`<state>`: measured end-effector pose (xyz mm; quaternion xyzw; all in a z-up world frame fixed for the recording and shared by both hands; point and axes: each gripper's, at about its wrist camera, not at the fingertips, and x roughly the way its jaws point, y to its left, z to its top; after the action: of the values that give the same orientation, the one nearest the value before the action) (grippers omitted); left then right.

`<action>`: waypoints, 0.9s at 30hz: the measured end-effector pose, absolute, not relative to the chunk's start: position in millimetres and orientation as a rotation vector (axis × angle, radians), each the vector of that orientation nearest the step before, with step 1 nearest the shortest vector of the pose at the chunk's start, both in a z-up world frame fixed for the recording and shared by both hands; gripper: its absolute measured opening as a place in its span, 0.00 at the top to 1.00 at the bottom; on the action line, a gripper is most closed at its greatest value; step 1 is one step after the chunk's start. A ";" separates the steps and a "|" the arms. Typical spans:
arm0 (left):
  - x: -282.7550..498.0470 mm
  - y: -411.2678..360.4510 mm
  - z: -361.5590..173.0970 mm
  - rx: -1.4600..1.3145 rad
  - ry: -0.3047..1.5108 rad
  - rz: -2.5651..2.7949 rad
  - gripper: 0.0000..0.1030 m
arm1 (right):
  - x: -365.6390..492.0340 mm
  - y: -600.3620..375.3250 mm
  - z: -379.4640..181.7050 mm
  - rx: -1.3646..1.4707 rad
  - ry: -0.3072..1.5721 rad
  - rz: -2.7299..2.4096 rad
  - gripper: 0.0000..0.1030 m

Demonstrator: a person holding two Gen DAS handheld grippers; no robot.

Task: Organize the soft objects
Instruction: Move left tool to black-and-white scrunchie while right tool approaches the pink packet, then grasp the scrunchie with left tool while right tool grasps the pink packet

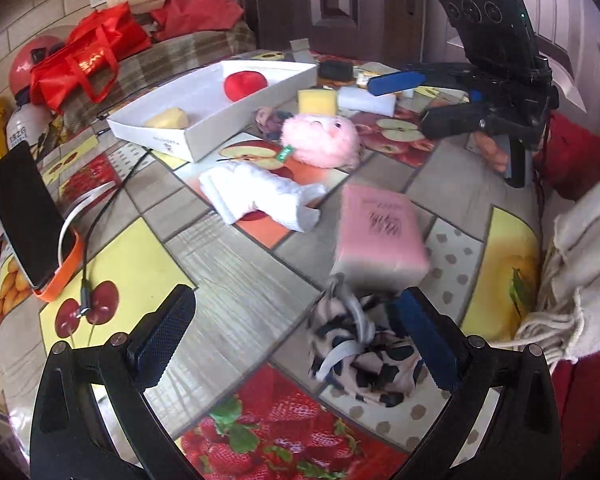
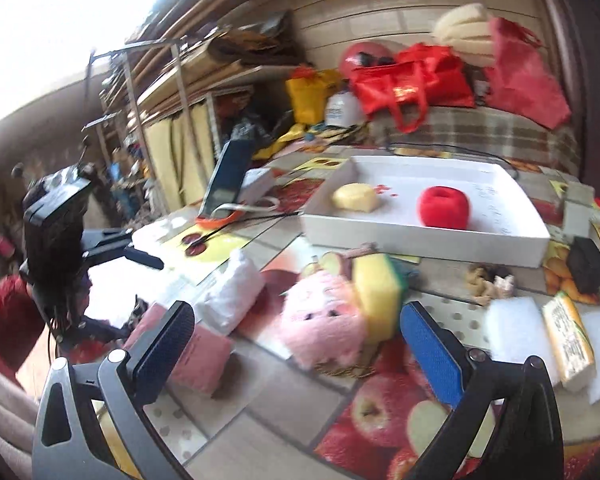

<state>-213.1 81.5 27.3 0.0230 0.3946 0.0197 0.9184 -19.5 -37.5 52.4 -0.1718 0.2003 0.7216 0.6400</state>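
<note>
Daylit – blown-out glare upper left, motion blur.

Both wrist cams sat low over the surface (image 1: 236, 280), facing each other's side; they shared the white box (image 1: 204, 136) and pink plush (image 2: 324, 316).

I see a phone (image 1: 22, 216) propped in an orange stand (image 1: 62, 276) at the table's (image 1: 228, 280) left edge, cable (image 1: 100, 216) trailing beside it. Red bags (image 1: 88, 56) and a white bottle (image 1: 22, 128) sit behind on a plaid-covered bench (image 1: 160, 60).
</note>
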 end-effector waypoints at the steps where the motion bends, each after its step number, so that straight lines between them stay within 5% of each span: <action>1: -211.8 79.2 25.9 0.046 0.820 0.024 0.00 | -31.2 -32.8 51.2 -0.440 0.448 1.681 0.00; 22: -211.4 78.8 3.8 -0.041 0.968 0.011 0.04 | -102.7 33.2 9.0 -0.862 0.542 1.718 0.05; 23: -212.1 80.4 5.4 -0.049 0.959 0.008 0.14 | -100.7 33.6 7.9 -0.860 0.552 1.706 0.18; 27: -219.0 87.5 8.3 -0.066 0.930 0.015 0.45 | -89.7 26.6 9.7 -0.817 0.584 1.702 0.18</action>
<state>-219.0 87.5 8.3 -0.0318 0.4485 0.0075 0.8932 -89.7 26.6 9.7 -0.3453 0.2467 0.7192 0.5502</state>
